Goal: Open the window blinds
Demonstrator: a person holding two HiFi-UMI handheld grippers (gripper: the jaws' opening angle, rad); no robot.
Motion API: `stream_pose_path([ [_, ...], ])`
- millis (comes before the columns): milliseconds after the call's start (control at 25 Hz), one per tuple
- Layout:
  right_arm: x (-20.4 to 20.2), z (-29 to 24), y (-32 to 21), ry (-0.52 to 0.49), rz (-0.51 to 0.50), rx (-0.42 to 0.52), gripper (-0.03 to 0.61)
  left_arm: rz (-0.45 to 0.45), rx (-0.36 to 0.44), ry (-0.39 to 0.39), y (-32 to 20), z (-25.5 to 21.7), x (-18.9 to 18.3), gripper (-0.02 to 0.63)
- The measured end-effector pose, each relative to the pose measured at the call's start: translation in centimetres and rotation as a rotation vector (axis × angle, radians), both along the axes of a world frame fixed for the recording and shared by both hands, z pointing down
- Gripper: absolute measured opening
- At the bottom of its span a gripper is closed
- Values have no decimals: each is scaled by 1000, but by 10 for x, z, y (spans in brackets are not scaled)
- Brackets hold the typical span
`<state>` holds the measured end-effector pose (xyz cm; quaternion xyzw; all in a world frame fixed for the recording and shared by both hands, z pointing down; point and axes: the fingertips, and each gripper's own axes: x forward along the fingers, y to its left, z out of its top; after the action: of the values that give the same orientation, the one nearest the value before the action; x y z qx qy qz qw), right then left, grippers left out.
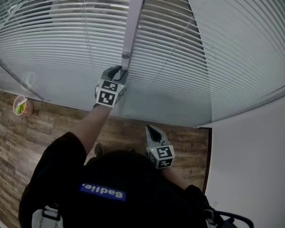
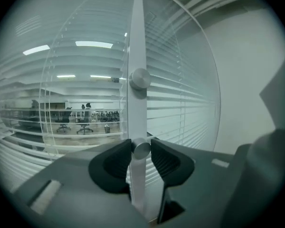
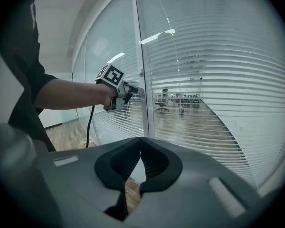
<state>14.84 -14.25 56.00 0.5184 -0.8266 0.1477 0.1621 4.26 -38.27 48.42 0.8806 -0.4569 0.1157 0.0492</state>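
Cup (image 1: 22,105) holding something green sits on floor (image 1: 9,141) near blinds (image 1: 61,37).

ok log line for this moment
left gripper: shut on lower knob | right gripper: shut, empty, off the window | blinds: slats part open

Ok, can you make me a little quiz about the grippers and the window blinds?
1. True or false: the right gripper is wide open.
2. What does the left gripper pinch? A) a spoon B) a round knob C) a pen
3. Fill in: the small cup stands on the wooden ____.
Key: 1 false, its jaws are shut with nothing in them; 2 B; 3 floor.
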Motion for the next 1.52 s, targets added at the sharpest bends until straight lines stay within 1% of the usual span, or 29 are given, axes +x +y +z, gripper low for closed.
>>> stream_pose_path([
  [120, 2, 3, 0, 6, 3, 0, 3, -1, -18, 31, -1, 0, -1, 124],
  [320, -2, 1, 0, 0, -6, -9, 3, 0, -15, 24, -2, -1, -1, 124],
  [640, -1, 0, -1, 0, 1, -7, 3, -2, -28, 52, -4, -2, -1, 124],
  [840, 4, 6, 2, 4, 3, -7, 3, 0, -33, 54, -3, 1, 2, 124],
  [1160, -3, 1, 1, -11, -9, -10, 3, -2, -42, 67, -5, 3, -1, 124],
  [1520, 1, 4, 0, -3, -8, 1, 3, -14, -36, 52, -5, 4, -1, 127],
])
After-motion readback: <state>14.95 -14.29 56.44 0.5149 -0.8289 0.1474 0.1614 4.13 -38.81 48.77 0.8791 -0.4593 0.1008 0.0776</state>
